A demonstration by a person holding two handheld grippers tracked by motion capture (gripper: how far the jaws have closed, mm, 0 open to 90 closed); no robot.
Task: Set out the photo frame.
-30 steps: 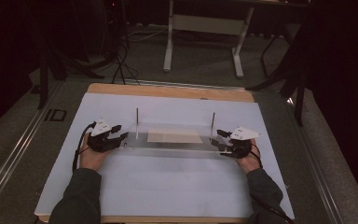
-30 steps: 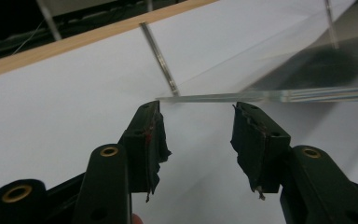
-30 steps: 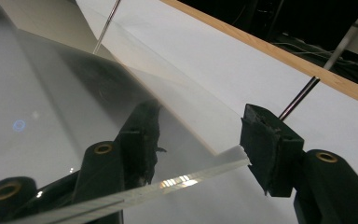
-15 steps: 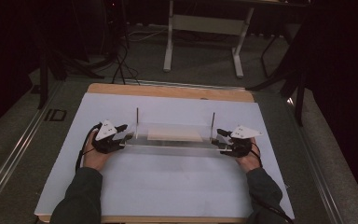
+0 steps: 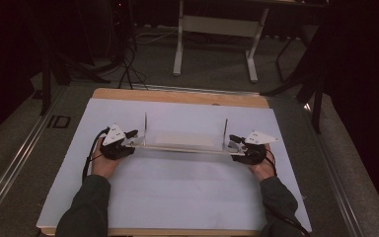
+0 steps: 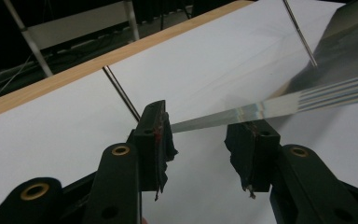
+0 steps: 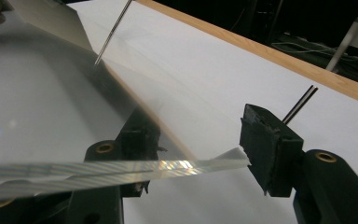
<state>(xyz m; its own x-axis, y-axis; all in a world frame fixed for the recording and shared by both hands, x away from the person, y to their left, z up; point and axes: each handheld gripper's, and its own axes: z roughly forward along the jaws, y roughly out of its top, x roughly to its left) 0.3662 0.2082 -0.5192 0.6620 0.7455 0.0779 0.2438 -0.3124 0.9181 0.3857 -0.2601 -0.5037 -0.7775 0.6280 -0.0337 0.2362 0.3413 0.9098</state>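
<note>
1. Clear acrylic plate sits mid-table on the white sheet, long axis running left to right, a thin metal rod standing upright near each end.
2. Left gripper is at the plate's left end; left hand is behind it, forearm coming in from the bottom edge.
3. Left jaws have just been closing. In the left gripper view the plate's end edge lies between the pads: it touches the left pad, and it runs just over the top of the right pad; can't tell if that one presses. No firm clamp visible yet.
4. Right gripper is at the plate's right end, right hand behind it.
5. Right jaws are partly spread. In the right gripper view the plate edge runs across the gap, its corner right at the right-side pad; the other pad is seen through the plate. Whether the pads bear on it, can't tell.
6. Wooden table edge shows beyond the sheet.
</note>
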